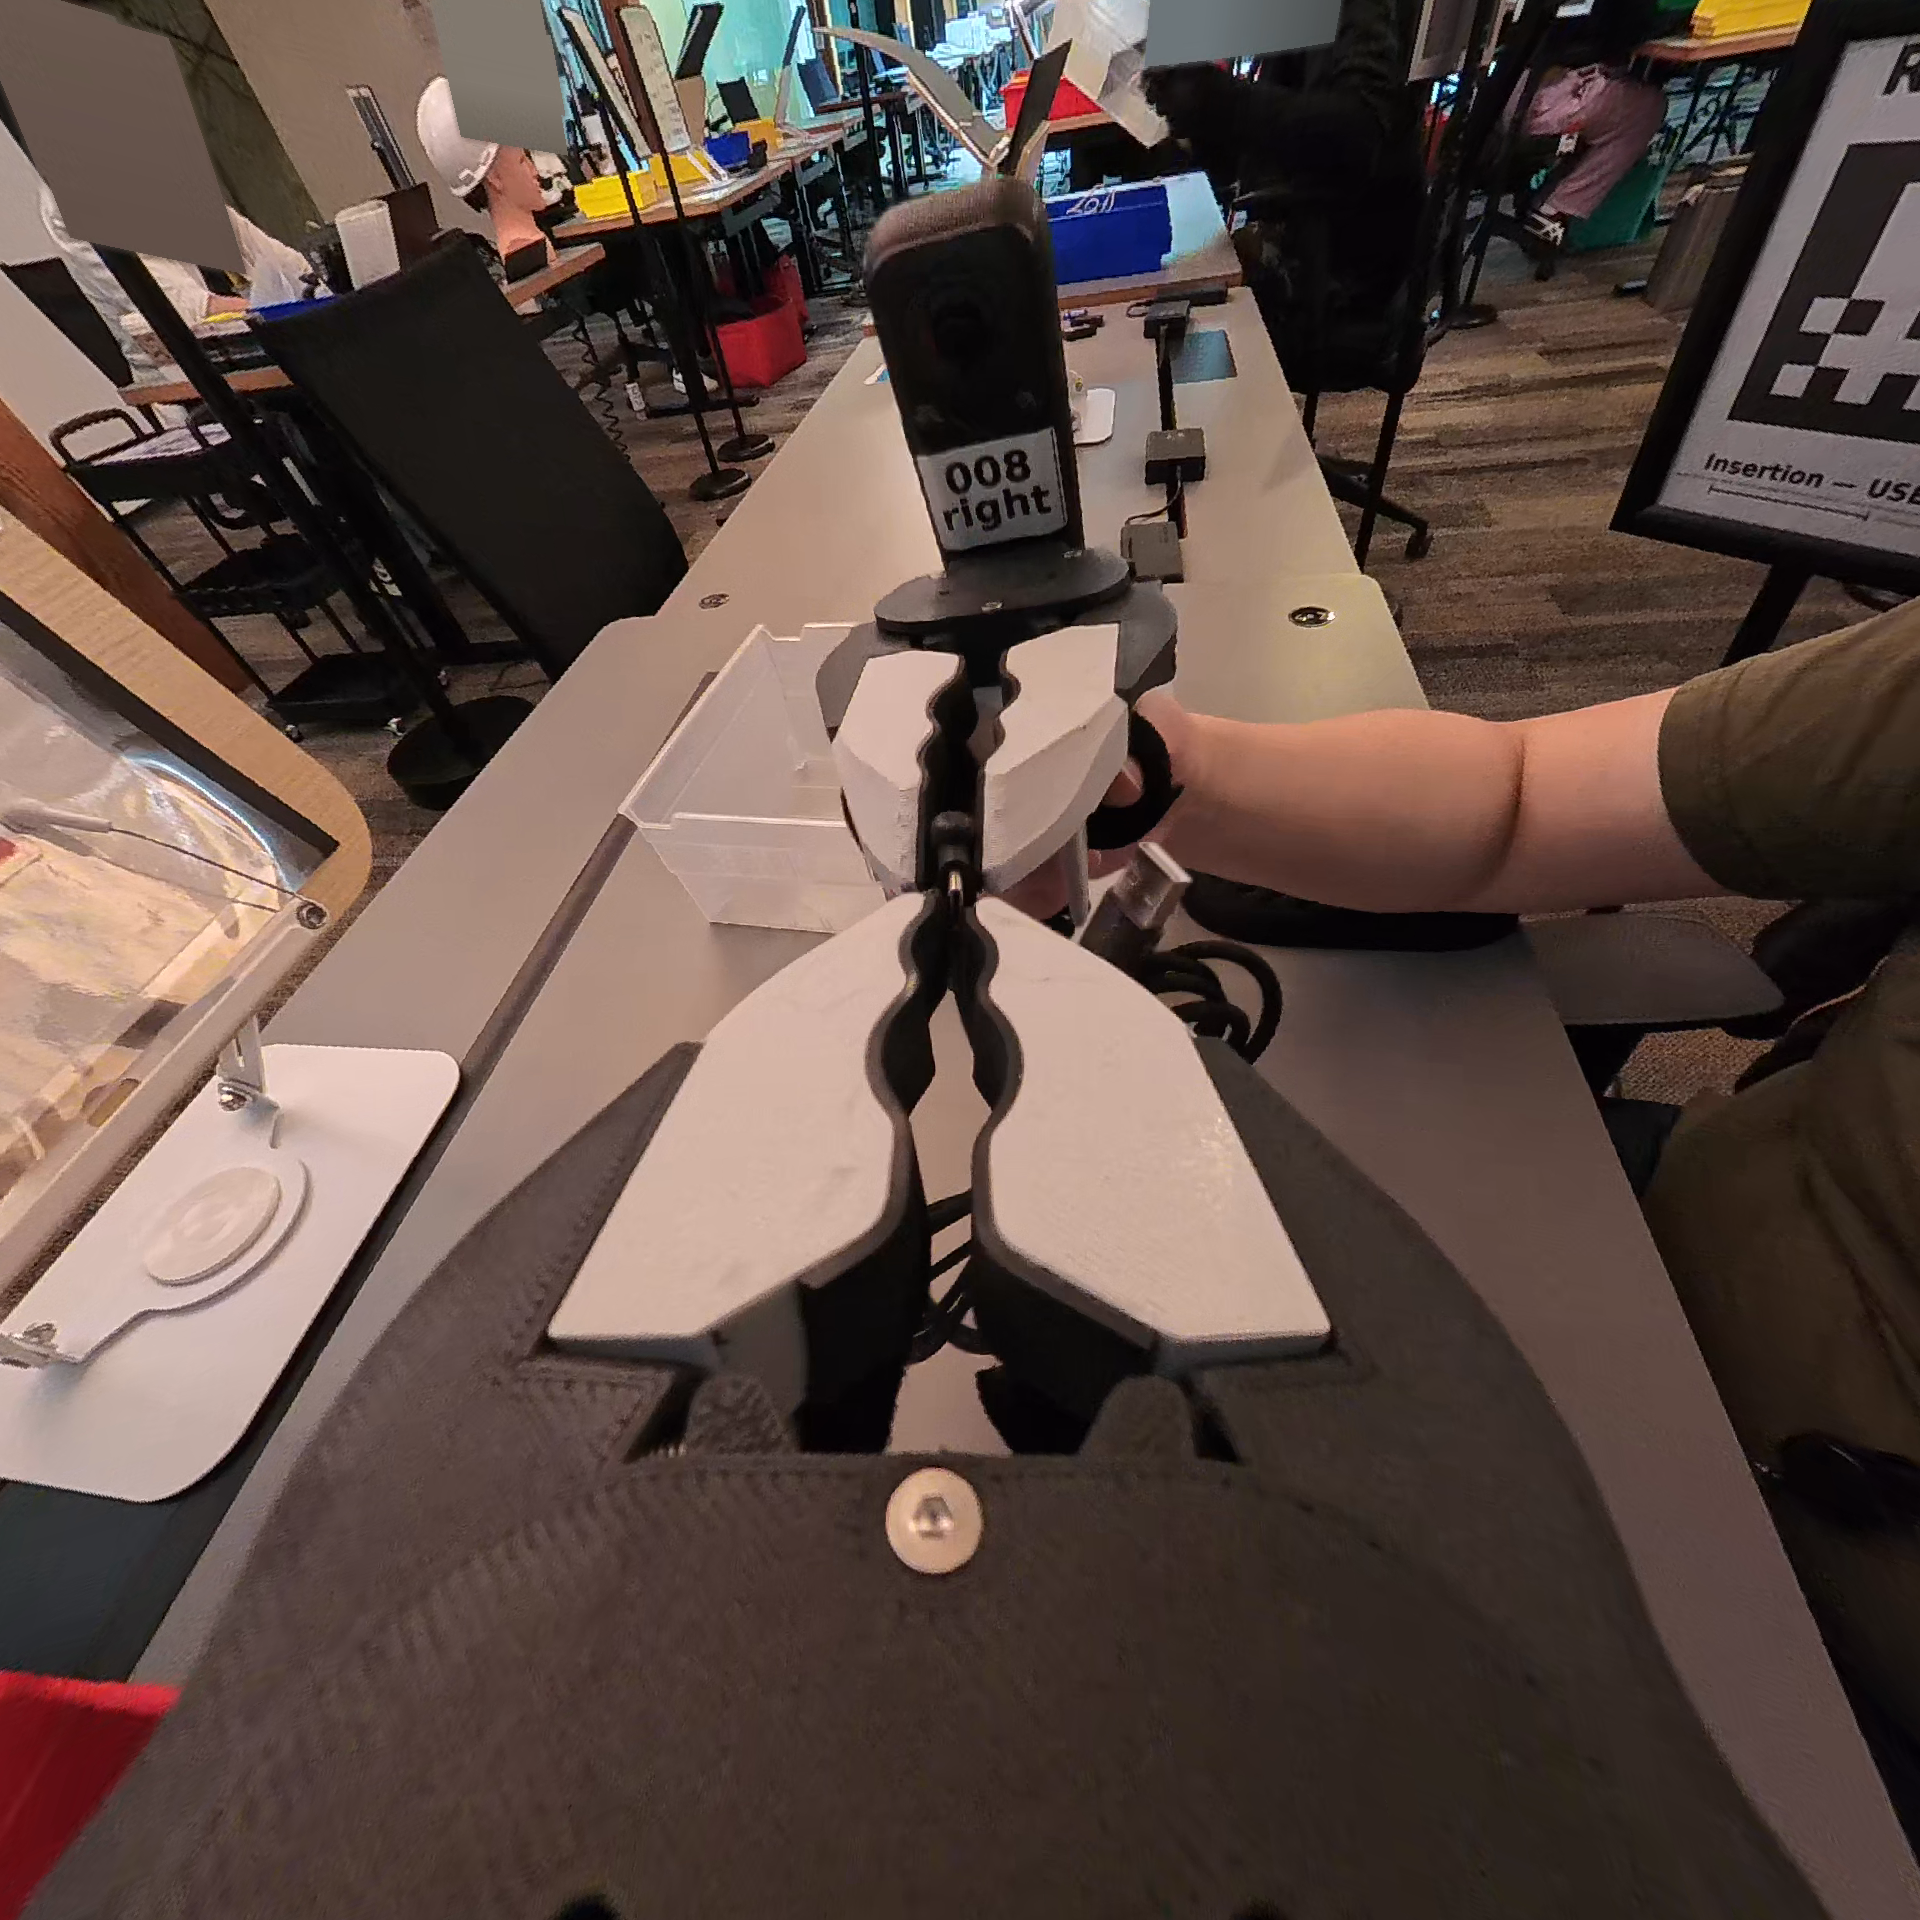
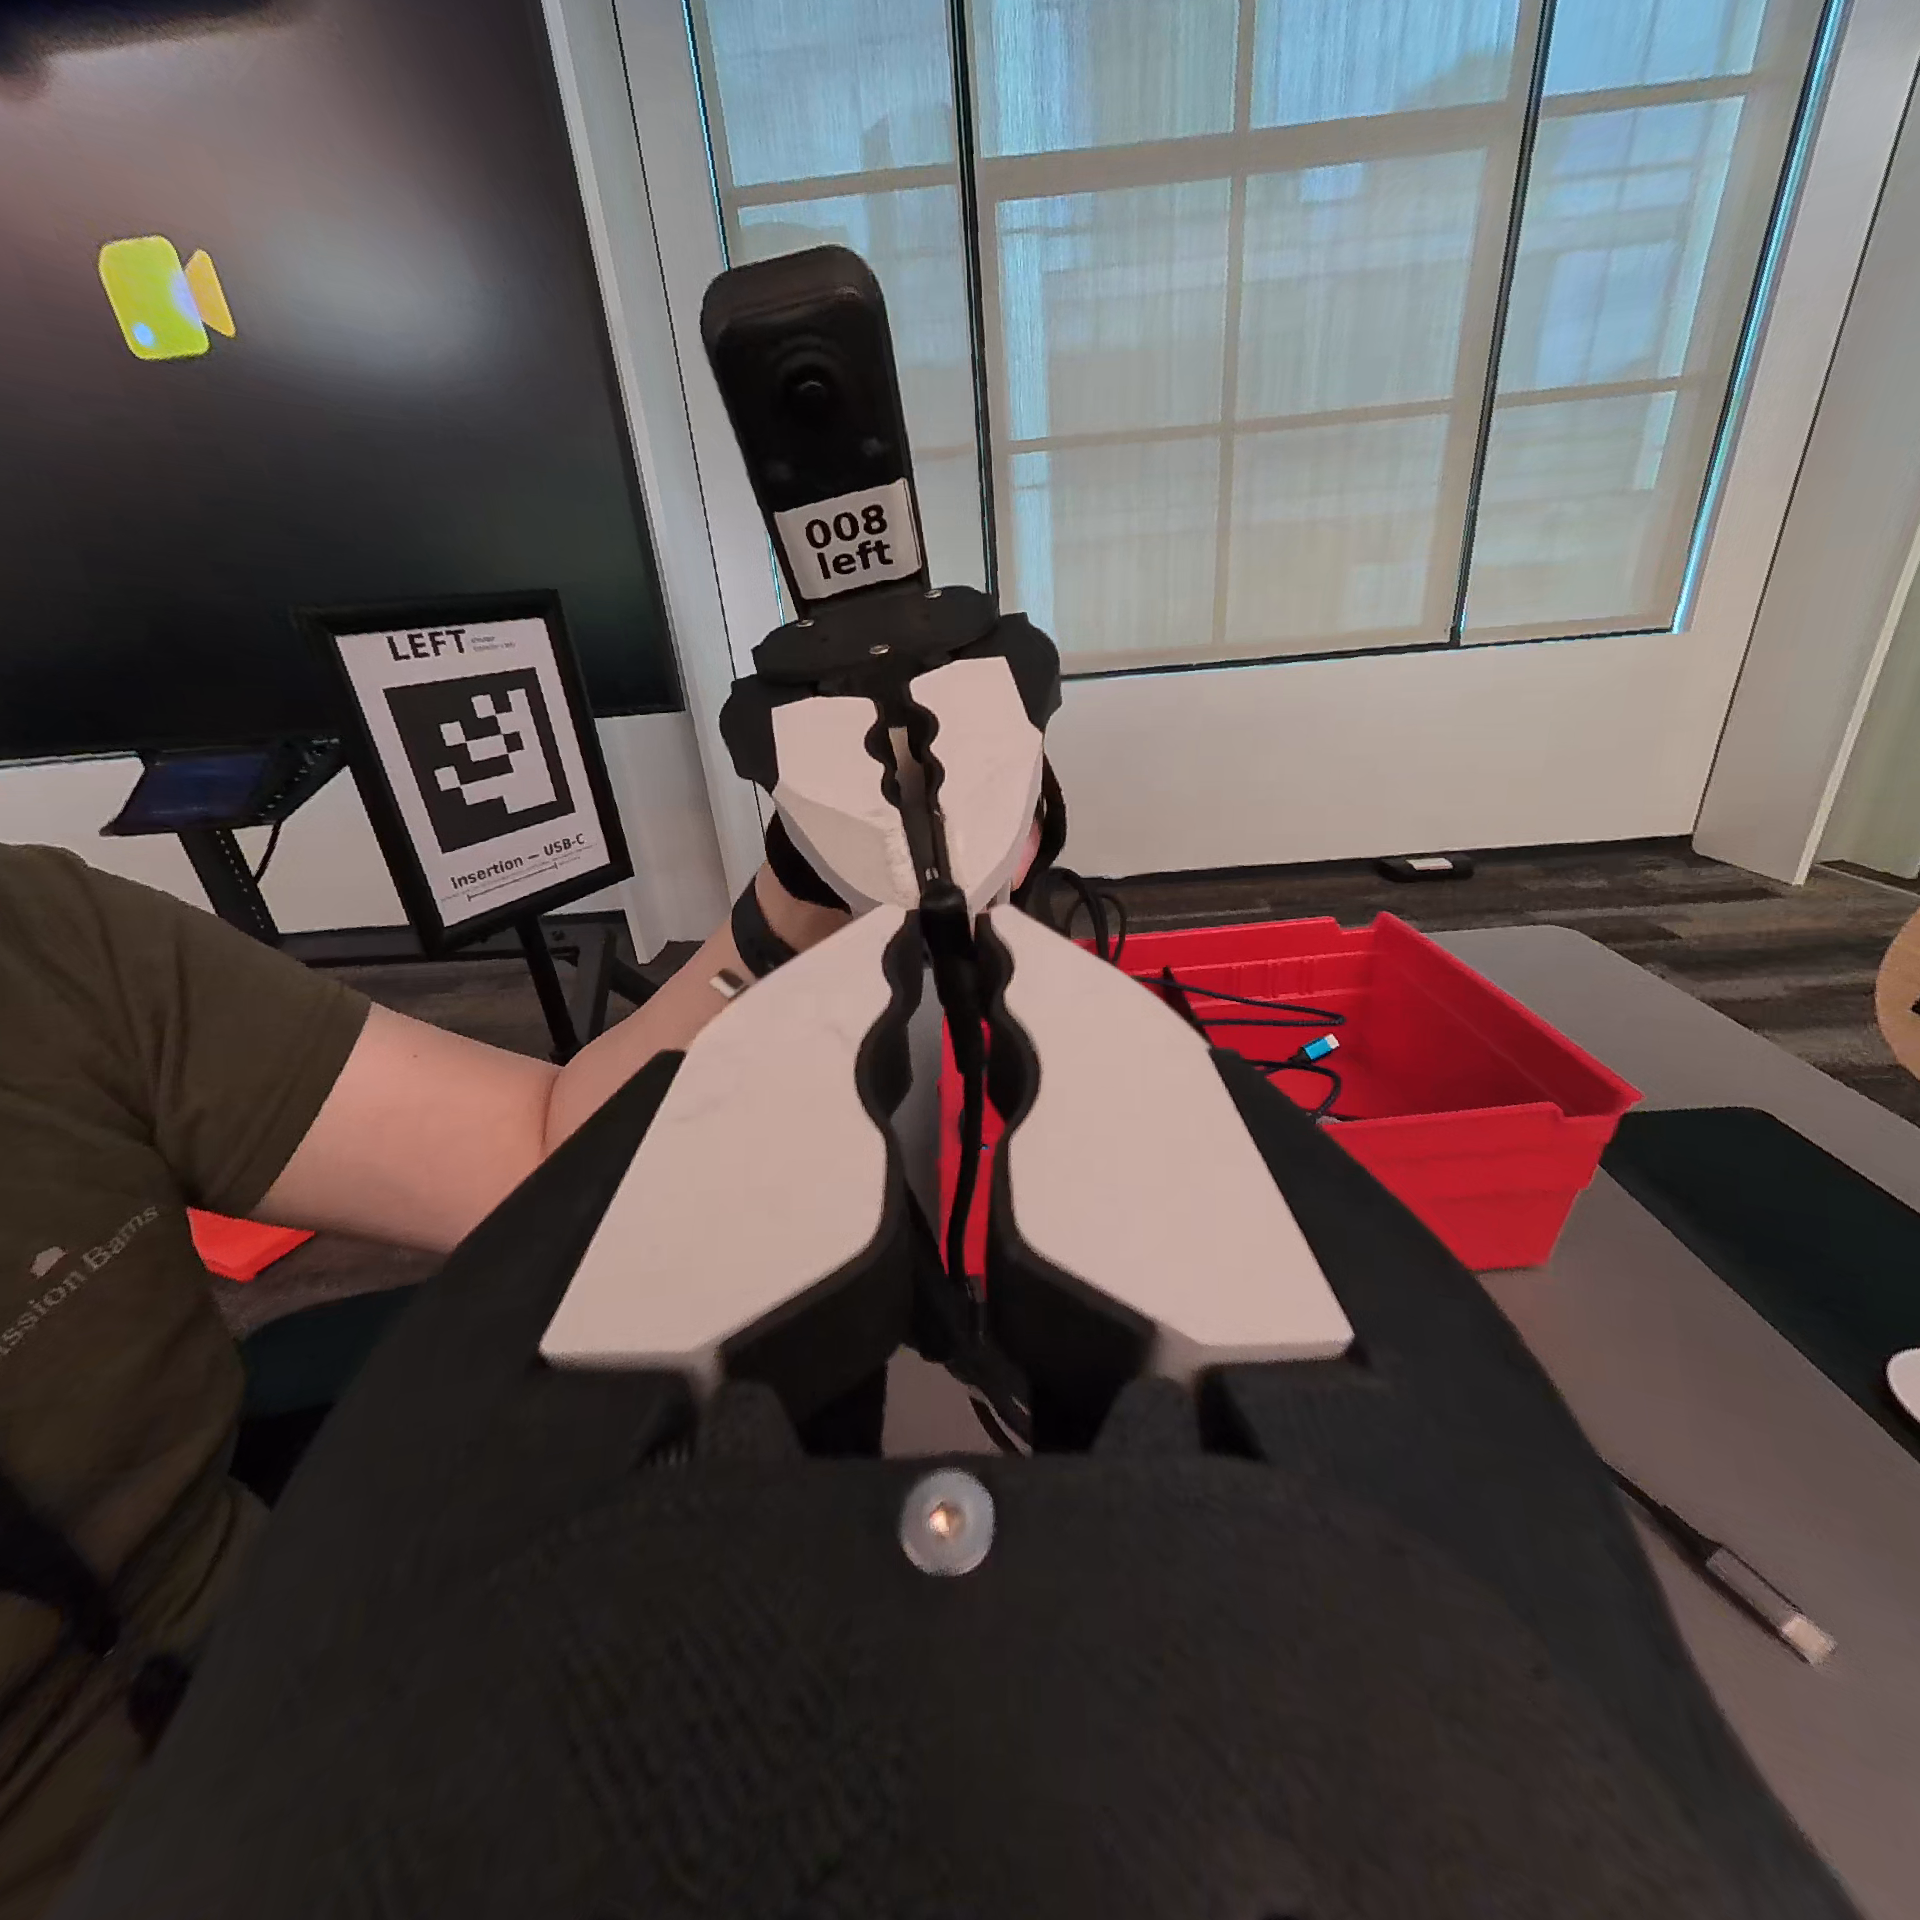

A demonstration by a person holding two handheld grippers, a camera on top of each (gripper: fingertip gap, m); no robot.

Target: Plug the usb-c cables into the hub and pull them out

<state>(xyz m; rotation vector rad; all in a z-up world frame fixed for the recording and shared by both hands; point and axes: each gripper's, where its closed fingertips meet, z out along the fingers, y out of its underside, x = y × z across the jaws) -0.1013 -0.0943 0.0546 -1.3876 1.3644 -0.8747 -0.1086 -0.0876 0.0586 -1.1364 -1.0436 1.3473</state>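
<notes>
USB-C cable: a thin black cable runs lengthwise between the fingers of the right tongs, its plug end poking out past the tips; seen from the left wrist view, the plug points at the left tongs.
Right tongs: closed down onto the black cable, which is pinched in the narrow wavy slot between the white fingers.
Left tongs: the left tongs have their tips nearly together, with only a thin slot left; something dark and slim lies in that slot, and I cannot tell if it is gripped.
Meeting point: the two pairs of tongs face each other tip to tip above the bench, the plug right at the gap between them.
Hub: a dark block with a silver end lies on the bench just beside the right tongs, with coiled black cord next to it.
Clear bin: a clear plastic bin stands behind the tongs.
Red bin: a red bin on the bench holds loose cables, one with a blue plug.
</notes>
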